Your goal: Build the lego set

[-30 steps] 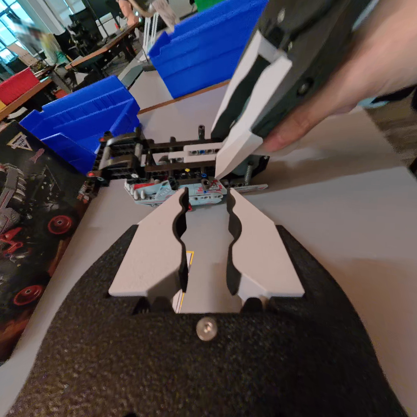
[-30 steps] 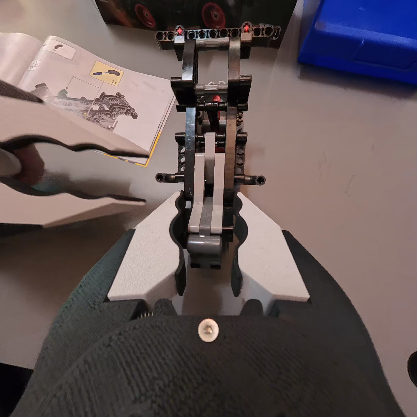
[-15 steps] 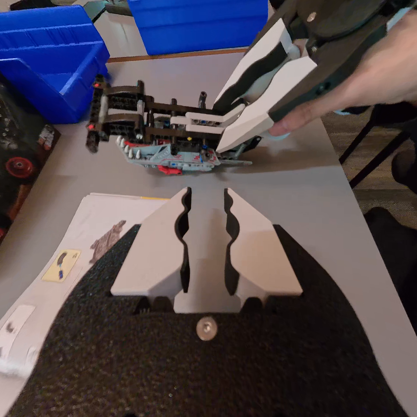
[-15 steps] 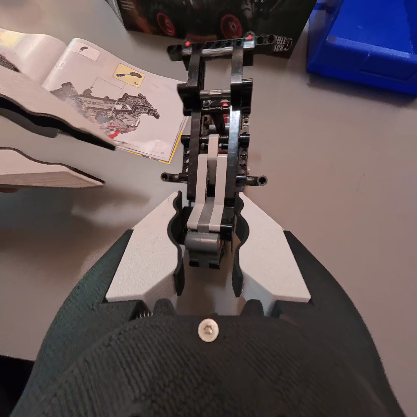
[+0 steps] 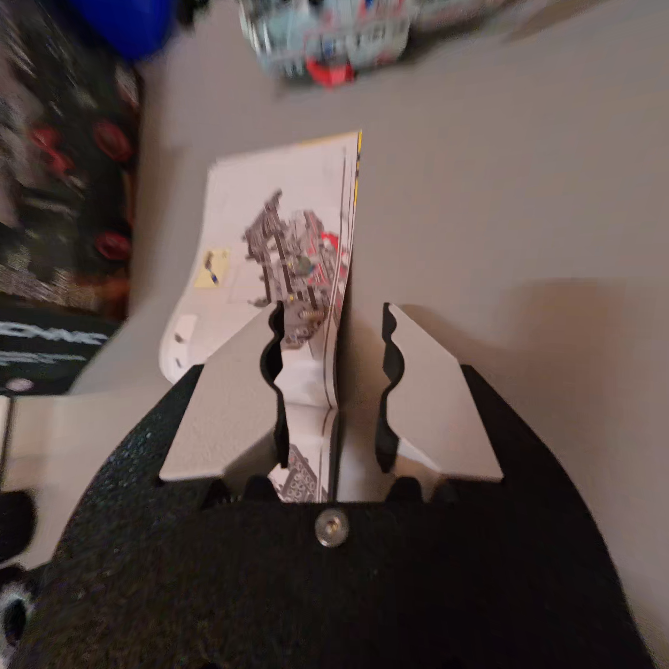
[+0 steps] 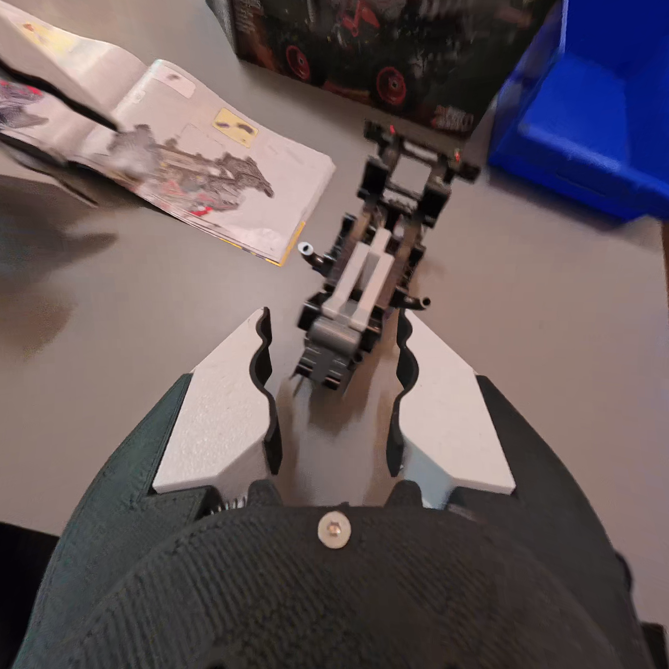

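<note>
Left gripper (image 5: 331, 362) jaws wide, empty, over instruction booklet (image 5: 289, 231); right gripper (image 6: 333, 365) jaws wide, ungripped lego chassis (image 6: 369, 275) between, blue bin (image 6: 593, 119) at 2 o'clock

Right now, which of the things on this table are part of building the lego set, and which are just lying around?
Part of the job:
- half-built truck frame, between the open right gripper fingers, not gripped
- open instruction booklet, under the open left gripper
- set's box, by its picture

Just lying about:
- blue bin; nothing visible inside
</note>
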The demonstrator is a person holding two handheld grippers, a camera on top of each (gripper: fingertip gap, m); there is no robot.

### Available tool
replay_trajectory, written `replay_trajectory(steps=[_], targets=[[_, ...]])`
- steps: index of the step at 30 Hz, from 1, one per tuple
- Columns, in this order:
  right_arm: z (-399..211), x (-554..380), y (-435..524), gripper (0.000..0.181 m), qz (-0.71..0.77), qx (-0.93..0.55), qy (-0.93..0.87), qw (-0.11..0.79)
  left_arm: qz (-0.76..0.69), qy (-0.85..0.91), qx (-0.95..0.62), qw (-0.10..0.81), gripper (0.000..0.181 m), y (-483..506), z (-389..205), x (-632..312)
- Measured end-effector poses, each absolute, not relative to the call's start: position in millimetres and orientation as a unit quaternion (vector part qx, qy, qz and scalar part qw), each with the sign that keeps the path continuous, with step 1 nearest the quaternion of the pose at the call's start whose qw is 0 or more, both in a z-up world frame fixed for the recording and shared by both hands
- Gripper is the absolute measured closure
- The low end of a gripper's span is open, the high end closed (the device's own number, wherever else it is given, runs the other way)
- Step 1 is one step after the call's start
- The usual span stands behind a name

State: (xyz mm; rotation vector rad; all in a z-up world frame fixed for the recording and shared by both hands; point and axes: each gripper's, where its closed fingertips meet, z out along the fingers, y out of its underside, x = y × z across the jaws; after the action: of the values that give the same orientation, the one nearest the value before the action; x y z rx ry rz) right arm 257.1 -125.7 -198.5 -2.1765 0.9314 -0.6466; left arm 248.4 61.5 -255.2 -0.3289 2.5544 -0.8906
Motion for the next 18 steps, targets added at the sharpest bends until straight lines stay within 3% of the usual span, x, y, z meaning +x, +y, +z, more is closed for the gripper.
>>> replay_trajectory(steps=[4, 8, 11, 18], targets=[[-176, 220, -75, 0.121, -0.264, -0.866, 0.234, 0.353, -0.318, 0.925, -0.171, 0.119, 0.131, 65, -275, 239], [-205, 206, -32, 0.126, -0.277, -0.897, 0.131, 0.317, -0.332, 0.918, -0.206, 0.069, 0.138, 73, -280, 224], [-238, 214, -18, 0.128, -0.271, -0.916, 0.103, 0.277, -0.349, 0.913, -0.195, 0.08, 0.142, 80, -279, 219], [-263, 223, -3, 0.135, -0.221, -0.926, 0.082, 0.294, -0.384, 0.896, -0.188, 0.12, 0.145, 90, -278, 206]])
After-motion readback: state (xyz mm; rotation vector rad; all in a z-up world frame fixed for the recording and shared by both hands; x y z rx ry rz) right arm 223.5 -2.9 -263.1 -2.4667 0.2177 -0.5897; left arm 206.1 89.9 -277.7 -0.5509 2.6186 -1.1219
